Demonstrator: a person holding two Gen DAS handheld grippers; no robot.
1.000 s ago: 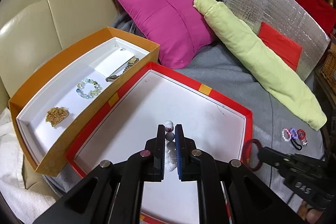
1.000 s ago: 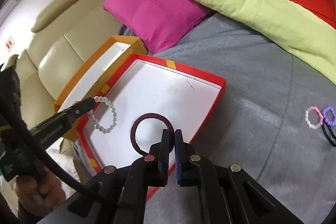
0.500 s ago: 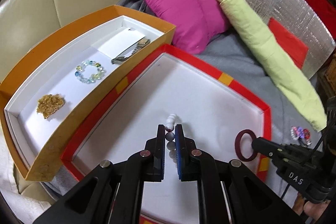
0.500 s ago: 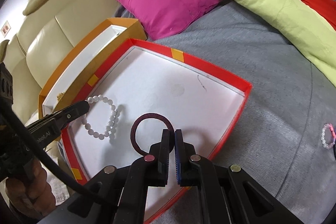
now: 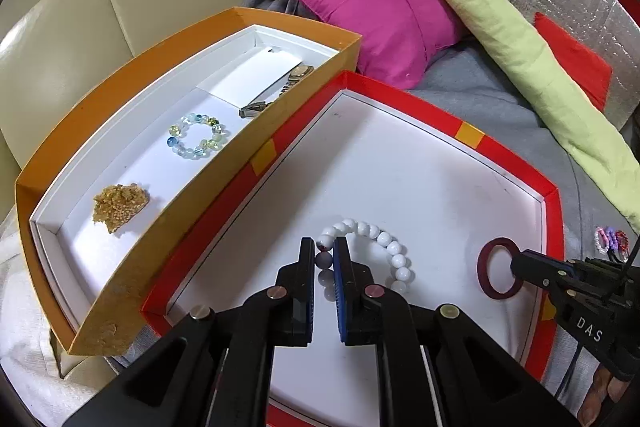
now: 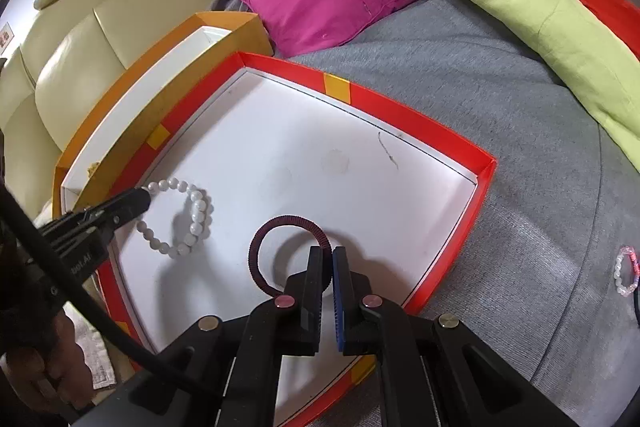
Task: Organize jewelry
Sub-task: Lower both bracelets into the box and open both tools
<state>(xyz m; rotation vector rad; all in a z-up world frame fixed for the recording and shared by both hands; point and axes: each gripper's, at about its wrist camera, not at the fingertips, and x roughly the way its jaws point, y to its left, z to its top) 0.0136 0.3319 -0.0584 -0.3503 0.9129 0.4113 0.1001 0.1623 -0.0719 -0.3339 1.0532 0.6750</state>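
Lowering two pieces into the shallow red-rimmed white tray, a person works both claws at once: the left claw is clenched on a white round-bead bracelet draped on the tray floor, the right claw on a dark maroon coiled hair tie. Placement looks nearly done; next, each claw must release. Beyond, small pink and purple bracelets wait on the grey blanket.

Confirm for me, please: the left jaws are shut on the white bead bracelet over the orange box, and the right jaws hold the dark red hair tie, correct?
Not quite. The white bead bracelet hangs over the red box, not the orange box, as the left wrist view shows. The rest stands: the right jaws hold the dark red hair tie.
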